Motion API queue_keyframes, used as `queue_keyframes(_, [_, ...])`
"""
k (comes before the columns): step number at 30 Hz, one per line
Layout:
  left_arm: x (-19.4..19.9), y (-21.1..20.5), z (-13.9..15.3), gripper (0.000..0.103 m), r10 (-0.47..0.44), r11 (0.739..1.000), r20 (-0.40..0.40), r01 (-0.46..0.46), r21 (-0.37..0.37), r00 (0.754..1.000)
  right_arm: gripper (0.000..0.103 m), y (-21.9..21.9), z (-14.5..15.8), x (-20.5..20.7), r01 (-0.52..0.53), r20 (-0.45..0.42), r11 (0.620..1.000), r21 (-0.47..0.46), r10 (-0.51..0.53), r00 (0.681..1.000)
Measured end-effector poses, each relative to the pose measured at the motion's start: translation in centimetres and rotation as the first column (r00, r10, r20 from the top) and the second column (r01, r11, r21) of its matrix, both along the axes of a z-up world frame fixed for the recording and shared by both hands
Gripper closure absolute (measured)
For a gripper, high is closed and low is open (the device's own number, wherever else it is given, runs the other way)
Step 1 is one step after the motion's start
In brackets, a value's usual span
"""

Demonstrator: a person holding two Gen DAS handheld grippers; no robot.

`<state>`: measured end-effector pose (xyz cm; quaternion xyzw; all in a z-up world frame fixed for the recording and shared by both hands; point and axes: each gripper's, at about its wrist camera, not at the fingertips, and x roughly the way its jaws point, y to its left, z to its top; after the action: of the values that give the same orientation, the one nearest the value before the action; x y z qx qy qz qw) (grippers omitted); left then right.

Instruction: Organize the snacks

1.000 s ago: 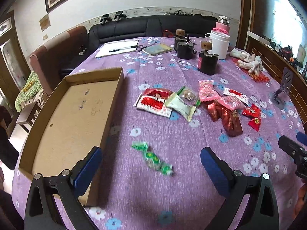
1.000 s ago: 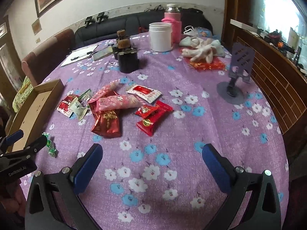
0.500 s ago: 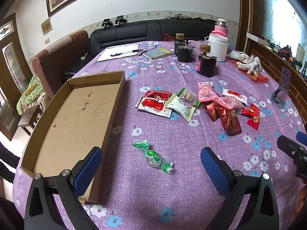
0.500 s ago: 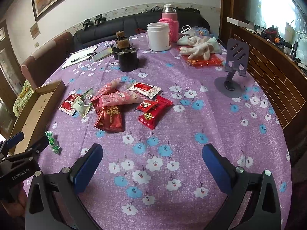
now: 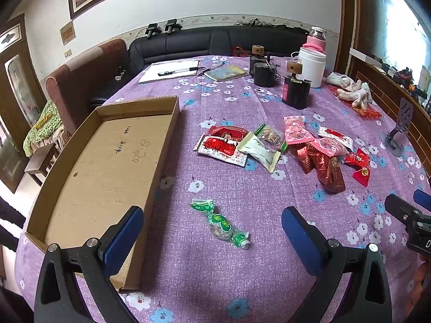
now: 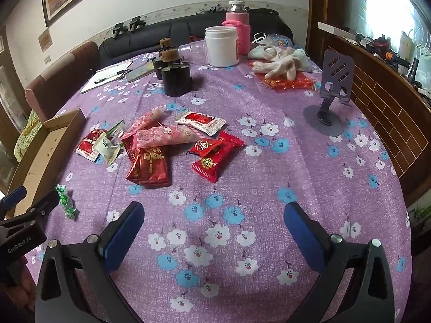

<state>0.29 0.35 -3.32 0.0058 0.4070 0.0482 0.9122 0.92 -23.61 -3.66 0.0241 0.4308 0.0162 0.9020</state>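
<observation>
Both grippers, left (image 5: 210,231) & right (image 6: 214,230), fingers wide apart, empty. Green candy (image 5: 219,223) lies btwn left fingers beside cardboard tray (image 5: 161,145); snack pile (image 6: 161,148) overlaps, lower packets partly hidden.

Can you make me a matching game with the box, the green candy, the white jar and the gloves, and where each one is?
1. cardboard box
2. green candy
3. white jar
4. gloves

a. on a red packet
b. beside a pink bottle
c. empty, at the table's left edge
d. alone, near the left gripper

Pairs: 1-c, 2-d, 3-b, 4-a
</observation>
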Motion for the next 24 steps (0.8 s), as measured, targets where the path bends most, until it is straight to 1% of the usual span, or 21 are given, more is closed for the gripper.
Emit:
queue_keyframes(12, [0.26, -0.52, -0.35, 0.000, 0.005, 1.000, -0.002, -0.005, 0.020, 1.000, 0.000, -0.56, -0.44, 0.56, 0.016, -0.005, 1.000, -0.006, -0.016, 1.000])
queue_keyframes(24, [0.09, -0.48, 0.09, 0.000, 0.019, 0.999, 0.033, -0.020, 0.032, 0.999, 0.000, -0.77, -0.54, 0.92, 0.017, -0.008, 1.000, -0.005, -0.017, 1.000])
